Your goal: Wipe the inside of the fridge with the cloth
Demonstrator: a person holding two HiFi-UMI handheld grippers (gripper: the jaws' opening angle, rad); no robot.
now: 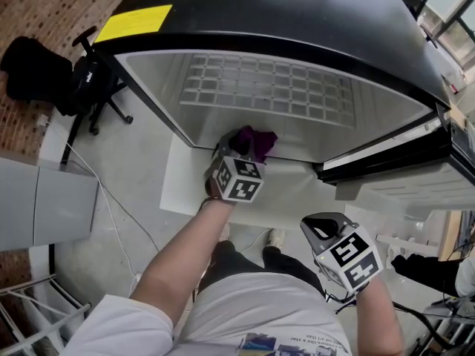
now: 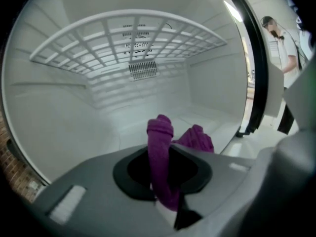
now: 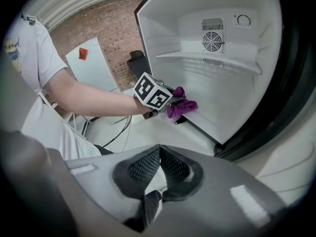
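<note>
Jaws of the left gripper (image 2: 165, 177) were clenched on a crumpled purple cloth (image 2: 159, 142). One strip of it stood upright between them and the rest bunched just beyond, towards 1 o'clock. The right gripper (image 3: 159, 154) had its jaws pressed together on nothing and hung outside the black-cased, white-lined fridge (image 1: 297, 28), at 5 o'clock from the left one in the head view. Only the left gripper view showed the pinched strip, with a white wire shelf (image 2: 128, 38) arching above at 12 o'clock. The right gripper view alone showed the cloth side-on at the fridge's lower front edge. Only the head view showed a black office chair (image 1: 85, 80) at 10 o'clock.
</note>
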